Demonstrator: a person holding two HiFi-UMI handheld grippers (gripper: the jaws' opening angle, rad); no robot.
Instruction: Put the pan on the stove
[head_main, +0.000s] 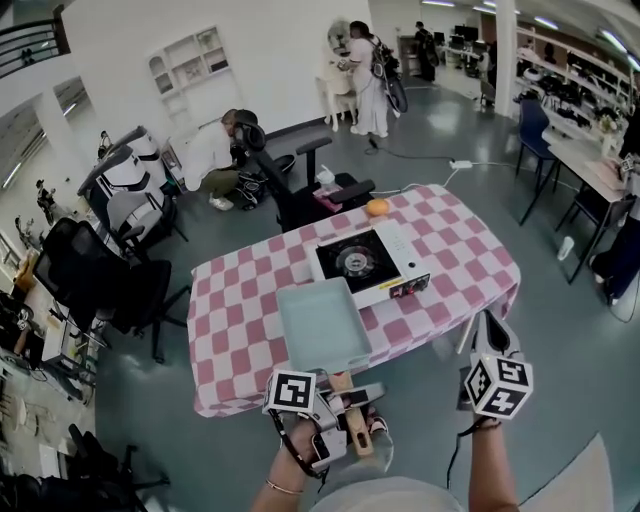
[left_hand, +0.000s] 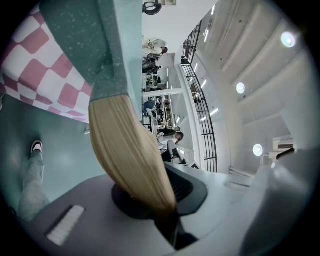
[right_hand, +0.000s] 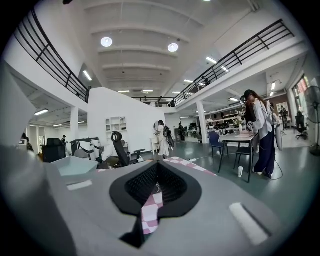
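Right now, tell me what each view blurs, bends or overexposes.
Head view: sharp and evenly lit, but the wide lens bows the checked table. Left gripper view: the pan handle, close to the lens, looks soft and swollen. Right gripper view: dark round border, ceiling lamps blown white.

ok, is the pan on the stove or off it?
Off. The pan is over the checked cloth on the stove's near side, burner bare. The left tool is shut on its wooden handle.
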